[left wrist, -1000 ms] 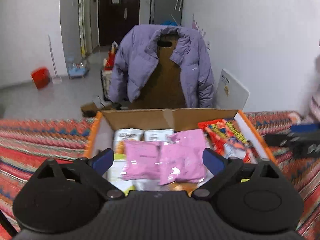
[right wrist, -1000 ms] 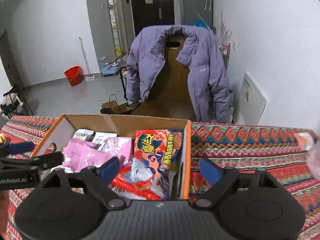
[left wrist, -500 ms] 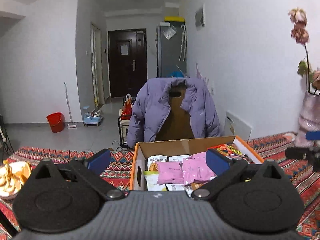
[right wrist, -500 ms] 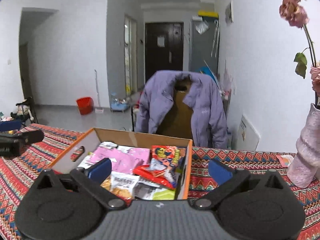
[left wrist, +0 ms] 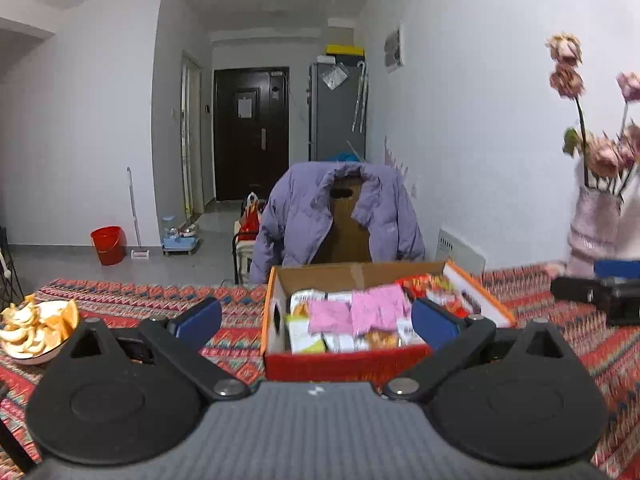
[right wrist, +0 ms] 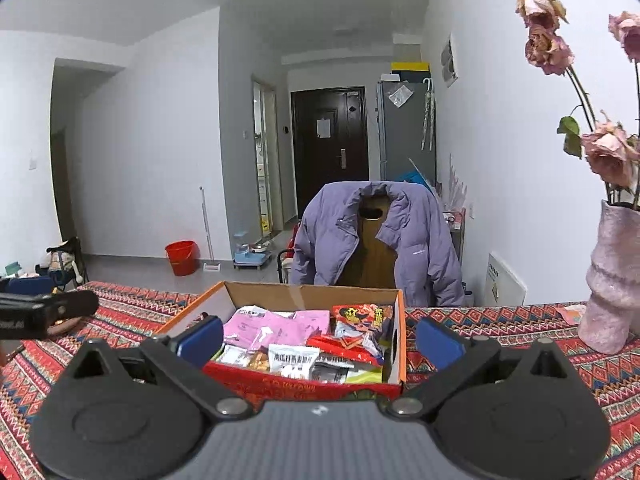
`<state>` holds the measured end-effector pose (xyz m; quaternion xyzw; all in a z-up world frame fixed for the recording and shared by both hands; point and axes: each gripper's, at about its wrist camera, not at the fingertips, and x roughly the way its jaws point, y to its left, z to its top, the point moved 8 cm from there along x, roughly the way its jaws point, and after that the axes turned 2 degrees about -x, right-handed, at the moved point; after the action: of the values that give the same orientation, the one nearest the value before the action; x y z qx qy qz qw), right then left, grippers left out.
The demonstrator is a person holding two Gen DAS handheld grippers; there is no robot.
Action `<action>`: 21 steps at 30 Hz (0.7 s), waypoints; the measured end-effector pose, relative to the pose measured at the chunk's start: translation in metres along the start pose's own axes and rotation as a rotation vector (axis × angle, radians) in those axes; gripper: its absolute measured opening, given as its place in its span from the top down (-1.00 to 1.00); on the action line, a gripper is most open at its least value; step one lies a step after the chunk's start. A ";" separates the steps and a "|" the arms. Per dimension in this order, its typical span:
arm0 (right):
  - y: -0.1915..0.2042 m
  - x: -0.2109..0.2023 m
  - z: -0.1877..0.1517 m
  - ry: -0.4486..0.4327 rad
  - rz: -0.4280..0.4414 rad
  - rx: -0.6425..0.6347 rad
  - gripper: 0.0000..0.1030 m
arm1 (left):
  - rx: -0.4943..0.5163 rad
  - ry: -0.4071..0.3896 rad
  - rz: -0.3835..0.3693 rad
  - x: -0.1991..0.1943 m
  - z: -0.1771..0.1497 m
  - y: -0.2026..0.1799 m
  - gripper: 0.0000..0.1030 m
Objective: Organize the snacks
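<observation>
- An open cardboard box (right wrist: 394, 344) is seen on the patterned tablecloth (right wrist: 500, 328); it is filled with snack packets: pink packets (right wrist: 276, 326) toward the back, a red packet (right wrist: 360, 320) at the right wall.
- The left gripper (left wrist: 316, 316) and right gripper (right wrist: 320, 338) are both spread wide, nothing held between the fingers.
- A bowl of orange peels (left wrist: 36, 328) is noted at left, a pink vase (right wrist: 614, 280) with wilted roses at right.
- A purple jacket (right wrist: 376, 240) is draped over a chair behind the table.

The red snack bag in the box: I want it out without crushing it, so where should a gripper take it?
Likely the red snack bag's raised top edge, from above; it leans on the box's right wall, with packets crowding its lower end.
</observation>
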<state>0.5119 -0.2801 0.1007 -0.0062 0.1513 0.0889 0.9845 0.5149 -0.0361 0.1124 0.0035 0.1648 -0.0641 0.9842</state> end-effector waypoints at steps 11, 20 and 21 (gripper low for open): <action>0.021 -0.075 -0.030 -0.051 -0.022 -0.054 -1.00 | 0.020 -0.045 0.010 -0.088 -0.032 -0.003 -1.00; 0.040 -0.148 -0.070 -0.081 -0.010 -0.032 -1.00 | 0.013 -0.091 0.044 -0.173 -0.071 -0.011 -1.00; 0.042 -0.155 -0.073 -0.083 -0.011 -0.028 -1.00 | 0.012 -0.096 0.046 -0.182 -0.075 -0.012 -1.00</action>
<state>0.3371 -0.2682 0.0777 -0.0173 0.1090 0.0857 0.9902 0.3181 -0.0228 0.1006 0.0102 0.1170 -0.0425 0.9922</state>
